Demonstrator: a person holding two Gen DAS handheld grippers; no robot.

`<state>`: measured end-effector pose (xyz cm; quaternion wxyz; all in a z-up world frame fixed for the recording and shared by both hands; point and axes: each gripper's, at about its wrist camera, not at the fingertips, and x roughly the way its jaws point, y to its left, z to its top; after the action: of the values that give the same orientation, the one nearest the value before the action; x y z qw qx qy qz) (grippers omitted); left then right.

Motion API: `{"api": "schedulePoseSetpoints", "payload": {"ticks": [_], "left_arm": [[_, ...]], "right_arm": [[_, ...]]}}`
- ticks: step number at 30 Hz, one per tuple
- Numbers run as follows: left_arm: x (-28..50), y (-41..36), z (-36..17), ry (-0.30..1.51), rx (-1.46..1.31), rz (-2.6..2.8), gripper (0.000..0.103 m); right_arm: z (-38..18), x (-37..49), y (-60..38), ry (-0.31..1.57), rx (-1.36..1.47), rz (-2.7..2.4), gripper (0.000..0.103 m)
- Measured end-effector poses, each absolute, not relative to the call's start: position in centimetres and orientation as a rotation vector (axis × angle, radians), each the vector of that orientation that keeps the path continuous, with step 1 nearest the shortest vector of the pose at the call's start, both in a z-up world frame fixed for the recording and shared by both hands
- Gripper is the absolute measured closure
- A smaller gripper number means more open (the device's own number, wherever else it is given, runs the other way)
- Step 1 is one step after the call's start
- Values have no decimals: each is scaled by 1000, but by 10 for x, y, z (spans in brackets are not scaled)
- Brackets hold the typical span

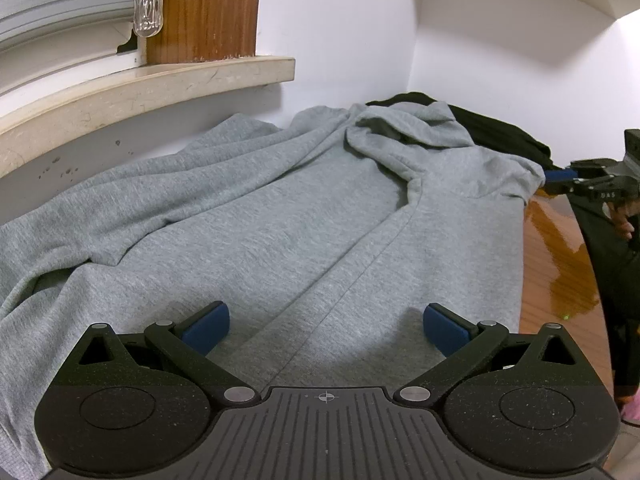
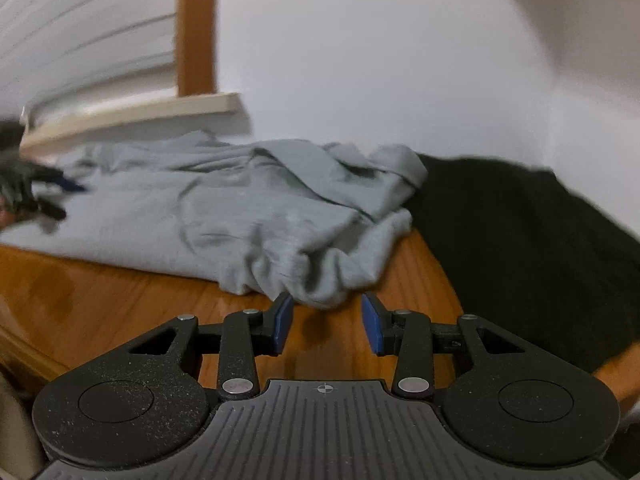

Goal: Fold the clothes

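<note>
A grey hoodie (image 1: 280,216) lies spread on the wooden table (image 1: 552,264), its hood (image 1: 404,128) bunched at the far end. My left gripper (image 1: 325,316) hovers low over the hoodie's near part, open wide, with nothing between its blue pads. My right gripper (image 2: 326,308) is open, its pads partly apart just short of a crumpled grey sleeve end (image 2: 320,276); no cloth sits between them. In the left wrist view the right gripper (image 1: 560,180) shows at the hoodie's right edge. The left gripper (image 2: 48,196) appears blurred at the far left of the right wrist view.
A black garment (image 2: 528,248) lies beside the hoodie at the table's far right, against the white wall. A stone window sill (image 1: 140,92) juts over the table's left side, with a wooden frame (image 1: 208,8) above it. A dark sleeve (image 1: 612,280) is at the right.
</note>
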<state>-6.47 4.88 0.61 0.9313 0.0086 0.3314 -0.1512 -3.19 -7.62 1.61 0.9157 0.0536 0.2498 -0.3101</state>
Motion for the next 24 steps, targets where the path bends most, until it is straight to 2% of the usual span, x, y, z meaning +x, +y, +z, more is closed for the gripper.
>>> {"api": "schedulePoseSetpoints", "payload": {"ticks": [5, 6, 7, 13, 15, 18, 24], "left_arm": [[-65, 49, 6, 678, 16, -310, 0], [-65, 49, 6, 678, 16, -310, 0], [-65, 49, 6, 677, 16, -310, 0], [-66, 48, 6, 677, 18, -314, 0], [-66, 48, 5, 677, 20, -314, 0], [-65, 49, 5, 677, 20, -314, 0], [-69, 48, 5, 682, 46, -323, 0]], "right_arm": [[11, -6, -85, 590, 21, -634, 68], [11, -5, -88, 607, 21, -632, 88], [13, -6, -92, 614, 19, -630, 96], [52, -29, -107, 628, -10, -710, 96], [53, -33, -113, 662, -43, -821, 101], [51, -48, -126, 644, 17, -915, 101], [44, -43, -118, 523, 114, -830, 92]]}}
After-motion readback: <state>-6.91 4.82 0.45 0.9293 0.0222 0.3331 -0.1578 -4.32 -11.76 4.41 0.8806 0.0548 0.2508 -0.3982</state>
